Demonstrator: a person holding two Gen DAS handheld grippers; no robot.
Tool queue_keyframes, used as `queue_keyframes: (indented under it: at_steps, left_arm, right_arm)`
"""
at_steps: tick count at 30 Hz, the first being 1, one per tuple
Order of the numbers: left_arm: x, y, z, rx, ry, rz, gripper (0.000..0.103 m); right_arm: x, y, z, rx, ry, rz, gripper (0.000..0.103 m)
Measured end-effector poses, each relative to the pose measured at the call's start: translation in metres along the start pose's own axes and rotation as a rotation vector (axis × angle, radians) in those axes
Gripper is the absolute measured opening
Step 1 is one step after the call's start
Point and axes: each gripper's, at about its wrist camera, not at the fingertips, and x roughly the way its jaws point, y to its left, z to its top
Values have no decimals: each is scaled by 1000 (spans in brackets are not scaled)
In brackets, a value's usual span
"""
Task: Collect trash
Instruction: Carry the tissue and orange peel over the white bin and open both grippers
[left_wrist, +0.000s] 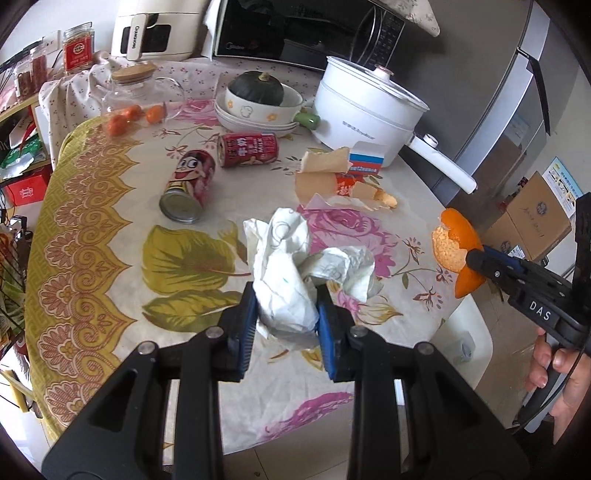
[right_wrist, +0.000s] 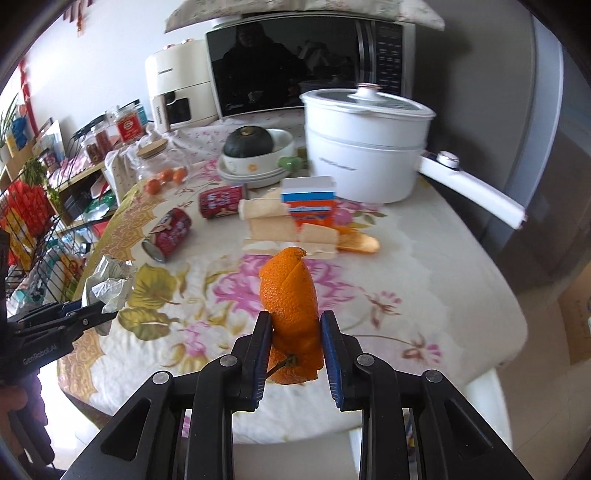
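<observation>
My left gripper (left_wrist: 284, 295) is shut on a crumpled white paper wad (left_wrist: 295, 266) and holds it just above the floral tablecloth (left_wrist: 184, 258). My right gripper (right_wrist: 294, 319) is shut on an orange peel (right_wrist: 290, 295) and holds it above the table's near edge. From the left wrist view the peel (left_wrist: 456, 247) and right gripper (left_wrist: 471, 258) sit at the right, off the table's edge. From the right wrist view the paper wad (right_wrist: 109, 284) and left gripper (right_wrist: 112, 314) show at the left. Two red cans (left_wrist: 190, 184) (left_wrist: 247, 149) lie on their sides, and torn cardboard pieces (left_wrist: 328, 177) lie mid-table.
A white electric pot (left_wrist: 369, 107) with a long handle stands at the back right, a bowl stack with a dark squash (left_wrist: 258, 99) beside it, a glass jar (left_wrist: 133, 92) with small oranges at the back left, a microwave (left_wrist: 303, 29) behind. A wire rack (right_wrist: 33, 236) stands left of the table.
</observation>
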Motion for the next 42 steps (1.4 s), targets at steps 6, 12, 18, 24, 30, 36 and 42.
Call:
queue_keyframes:
  at_steps: [6, 12, 18, 24, 30, 36, 42]
  left_arm:
    - [20, -38, -1, 52, 36, -22, 32]
    - [36, -75, -2, 100, 68, -61, 32]
    - [53, -117, -6, 154, 105, -111, 32]
    - [69, -167, -21, 251, 152, -155, 32]
    - [81, -207, -37, 312, 197, -212, 32]
    - [89, -240, -51, 366, 222, -253, 32]
    - [99, -255, -58, 391, 248, -215, 56]
  right_arm:
    - [-15, -51, -21, 81, 0, -34, 28]
    - [-25, -84, -31, 148, 64, -66, 28]
    - [-40, -115, -47, 190, 108, -79, 28]
    - [-50, -139, -62, 197, 144, -121, 28]
    - [-55, -163, -79, 232, 181, -142, 28]
    - [-63, -176, -92, 238, 194, -153, 28]
    - [-68, -193, -104, 254, 212, -173, 28]
